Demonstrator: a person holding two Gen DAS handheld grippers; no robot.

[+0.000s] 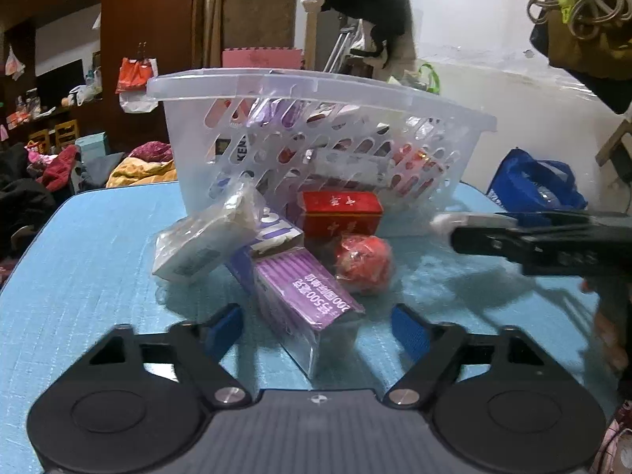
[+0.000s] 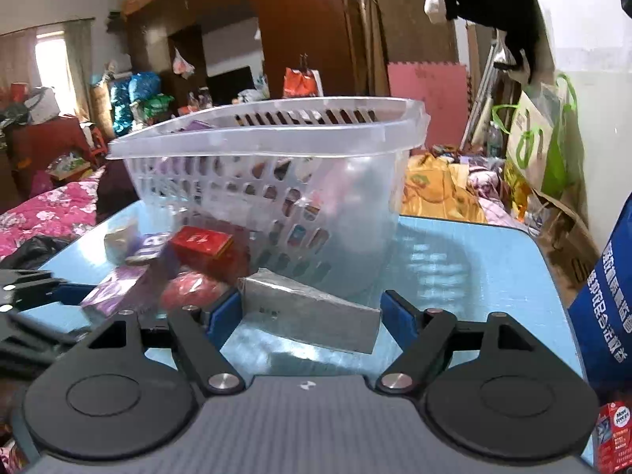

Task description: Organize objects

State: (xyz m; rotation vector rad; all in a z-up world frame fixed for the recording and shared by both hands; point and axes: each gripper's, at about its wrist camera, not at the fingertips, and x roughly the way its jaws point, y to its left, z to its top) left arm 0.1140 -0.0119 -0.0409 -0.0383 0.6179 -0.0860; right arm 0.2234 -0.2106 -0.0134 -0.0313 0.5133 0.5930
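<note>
A blue tabletop carried everything. On it, toward the far side, stood a clear slotted plastic basket, already holding several boxes and packets that I could only half make out through its wall.

In front of the basket lay a loose heap of things. A long purple box lay nearest the left gripper, one end pointing toward it. That gripper stood released, its blue pads on either side of the box's near end and clear of it. Behind the purple box was a red box with gold characters, set close against the basket wall. To the left a white packet in clear wrap leaned on another purple-and-white box. A red round wrapped object sat just beside the purple box, on its right.

From the right wrist view, a flat grey packet in shiny wrap lay just in front of the basket, between the fingers of the right gripper. One blue pad looked close against the packet's left edge, the other just beside its right corner; I could not tell whether they pressed on it.

A blue printed bag stood at the right edge of the tabletop.
</note>
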